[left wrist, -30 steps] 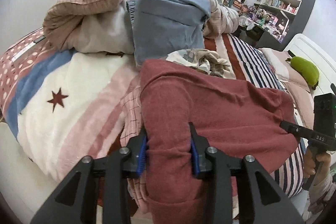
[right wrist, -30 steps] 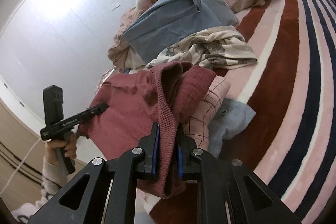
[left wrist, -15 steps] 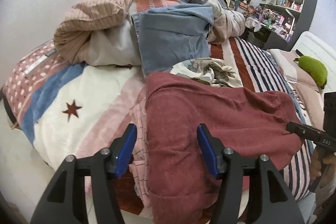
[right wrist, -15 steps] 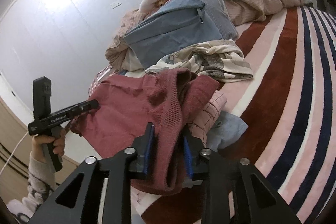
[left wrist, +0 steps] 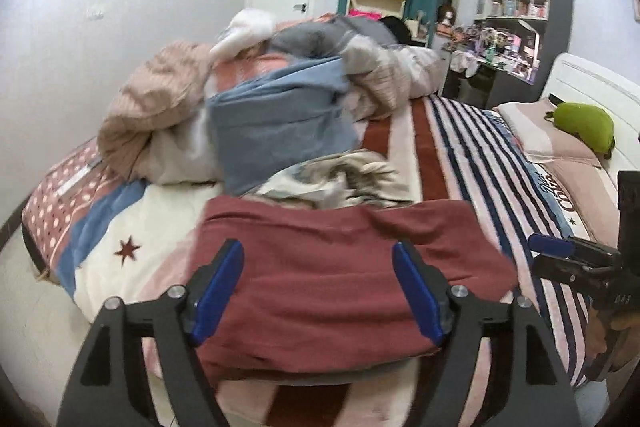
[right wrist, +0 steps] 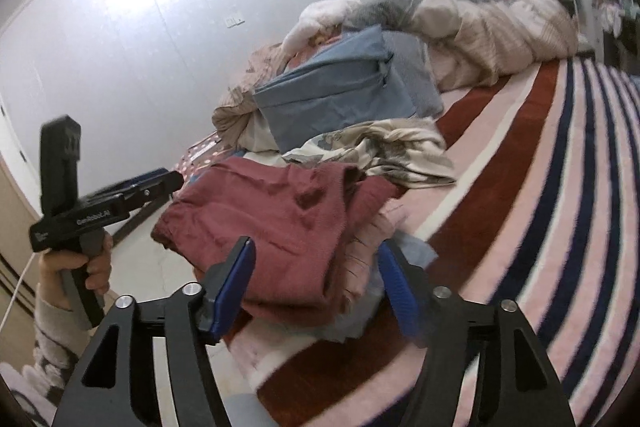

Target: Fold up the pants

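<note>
The dark red pants point(left wrist: 340, 267) lie folded into a broad rectangle near the bed's front edge, on top of other clothes. My left gripper point(left wrist: 318, 287) hovers in front of them, its jaws opening wide, blue pads clear of the cloth. In the right wrist view the same pants point(right wrist: 280, 223) show a bunched right side. My right gripper point(right wrist: 318, 283) is drawn back above them, jaws opening, nothing pinched. The left gripper point(right wrist: 160, 183) appears there at the left, held by a hand; the right gripper point(left wrist: 556, 255) shows at the right edge of the left wrist view.
A patterned beige garment point(left wrist: 340, 179) and a folded blue-grey piece point(left wrist: 280, 123) lie behind the pants. Rumpled quilts point(left wrist: 160, 107) fill the back of the striped blanket point(left wrist: 460, 155). A pink checked garment point(right wrist: 376, 231) sits under the pants. A green plush point(left wrist: 580, 125) rests on the pillow.
Both grippers let go of the red pants, opened wide and pulled back and up. The pants now lie flat on the pile.
</note>
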Motion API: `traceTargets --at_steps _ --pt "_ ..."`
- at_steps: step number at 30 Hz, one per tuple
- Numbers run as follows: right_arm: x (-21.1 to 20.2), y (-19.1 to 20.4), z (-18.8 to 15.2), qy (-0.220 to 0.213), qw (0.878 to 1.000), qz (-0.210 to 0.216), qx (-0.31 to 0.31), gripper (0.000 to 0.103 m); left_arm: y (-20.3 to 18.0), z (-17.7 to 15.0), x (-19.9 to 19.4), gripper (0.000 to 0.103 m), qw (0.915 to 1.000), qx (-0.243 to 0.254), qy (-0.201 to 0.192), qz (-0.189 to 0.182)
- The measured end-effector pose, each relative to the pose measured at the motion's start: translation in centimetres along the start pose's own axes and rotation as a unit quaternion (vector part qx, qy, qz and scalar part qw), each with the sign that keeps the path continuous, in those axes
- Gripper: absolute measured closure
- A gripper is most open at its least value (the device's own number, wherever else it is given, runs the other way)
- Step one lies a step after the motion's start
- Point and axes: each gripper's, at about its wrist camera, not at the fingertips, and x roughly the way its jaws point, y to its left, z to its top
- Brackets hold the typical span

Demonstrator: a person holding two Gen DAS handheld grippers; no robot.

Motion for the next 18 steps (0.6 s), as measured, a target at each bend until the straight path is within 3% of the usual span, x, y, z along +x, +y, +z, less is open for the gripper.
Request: traceTargets --at_steps 9,18 --pt "-8.2 -2.5 -4.0 -0.055 0.993 -0.095 -0.042 0.023 -11.7 -1.0 -3.2 0.019 0.9965 0.034 -0.073 -0.025" --pt "-19.4 -7.9 -9.3 -0.133 0.969 -0.207 -0.031 0.01 -24.1 -2.8 -5.7 0.007 0.9847 0.06 -0.153 -0.057"
